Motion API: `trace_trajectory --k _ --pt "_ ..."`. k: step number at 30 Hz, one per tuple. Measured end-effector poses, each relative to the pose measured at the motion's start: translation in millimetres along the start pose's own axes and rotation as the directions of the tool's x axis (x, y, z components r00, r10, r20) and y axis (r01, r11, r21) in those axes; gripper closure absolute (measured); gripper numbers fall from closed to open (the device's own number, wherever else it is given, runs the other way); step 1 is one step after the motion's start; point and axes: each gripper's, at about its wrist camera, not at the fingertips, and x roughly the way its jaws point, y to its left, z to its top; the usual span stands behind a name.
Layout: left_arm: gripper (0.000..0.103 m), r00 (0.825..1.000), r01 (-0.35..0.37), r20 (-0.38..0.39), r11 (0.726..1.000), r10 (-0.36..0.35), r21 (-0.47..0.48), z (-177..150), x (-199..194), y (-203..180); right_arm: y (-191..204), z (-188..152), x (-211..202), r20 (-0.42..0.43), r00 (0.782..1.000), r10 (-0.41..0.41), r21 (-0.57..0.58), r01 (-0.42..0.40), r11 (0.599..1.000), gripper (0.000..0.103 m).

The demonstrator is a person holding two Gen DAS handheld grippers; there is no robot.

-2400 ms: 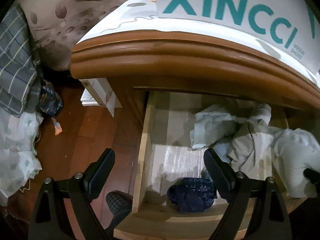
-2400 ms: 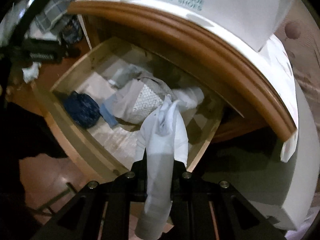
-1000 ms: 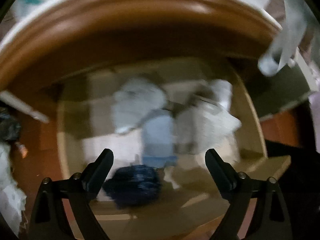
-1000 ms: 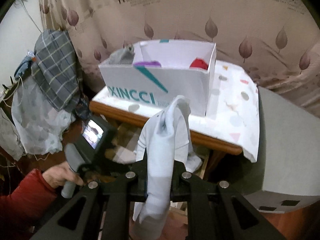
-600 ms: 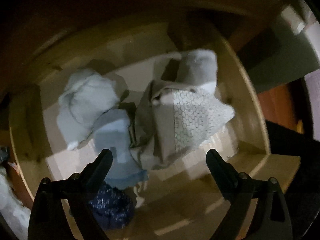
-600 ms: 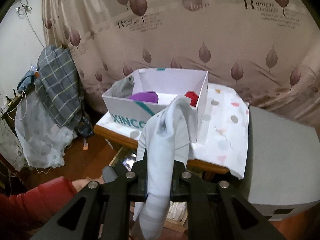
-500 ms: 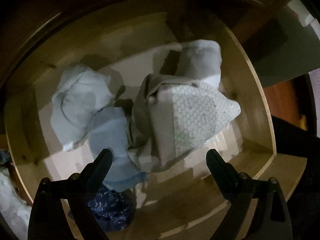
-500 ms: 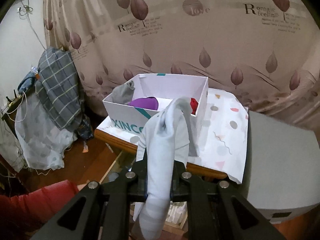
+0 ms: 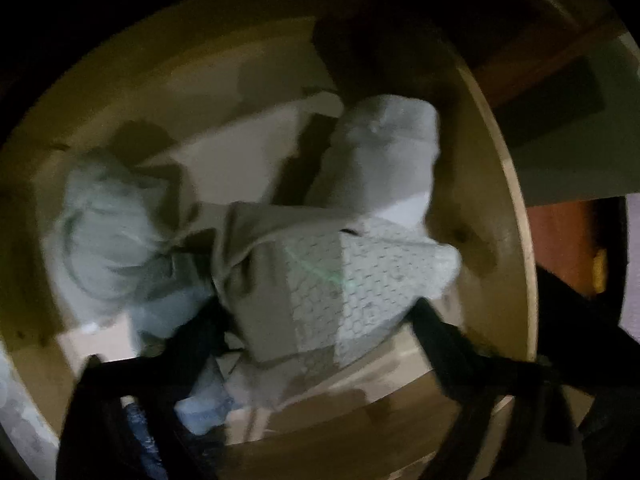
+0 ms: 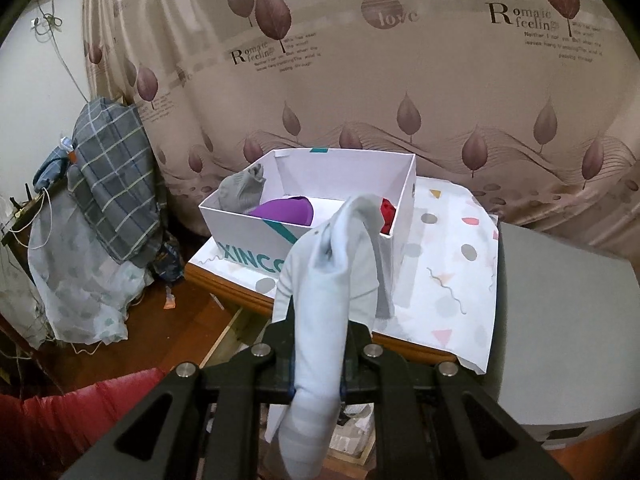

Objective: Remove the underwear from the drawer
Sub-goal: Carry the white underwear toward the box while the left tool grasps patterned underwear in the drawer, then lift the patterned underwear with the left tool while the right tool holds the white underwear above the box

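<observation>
My left gripper points straight down into the open wooden drawer. Its jaws are closing around a beige pair of underwear with a honeycomb-patterned panel. The dark fingers stand at the cloth's two edges, and blur hides whether they press on it. A pale grey-blue garment lies to the left and a grey-white rolled one behind. My right gripper is shut on a pale white underwear piece, which hangs in front of the white shoe box.
The shoe box holds grey, purple and red garments and stands on the nightstand's patterned cloth. A grey block is at right, plaid fabric at left, a red sleeve below. A dark blue garment lies at the drawer's front.
My left gripper has sunk deeper into the drawer and its fingers have drawn inward around the beige underwear. The right gripper keeps its hold on the pale piece and has risen a little.
</observation>
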Motion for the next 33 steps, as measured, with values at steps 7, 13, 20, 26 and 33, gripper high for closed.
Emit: trace_trajectory --k 7,13,20,26,33 --pt "0.077 0.999 0.049 0.013 0.997 -0.048 -0.06 -14 -9 7 -6 -5 4 -0.015 1.0 -0.003 0.013 0.003 1.0 0.09" --pt "0.081 0.998 0.052 0.046 0.997 -0.049 -0.064 -45 -24 11 -6 -8 5 -0.009 1.0 0.005 0.017 -0.005 1.0 0.09" --pt "0.082 0.988 0.077 0.141 0.996 -0.071 -0.04 -94 -78 18 -1 -5 6 0.002 1.0 0.012 0.018 -0.012 1.0 0.09" --pt "0.082 0.967 0.004 0.255 1.0 -0.001 -0.011 -112 -140 12 0 -4 6 0.011 1.0 0.005 0.02 -0.005 1.0 0.09" --pt "0.082 0.922 -0.06 0.381 0.998 0.063 -0.02 -114 -206 26 6 3 -7 0.049 0.999 0.012 0.008 -0.012 1.0 0.09"
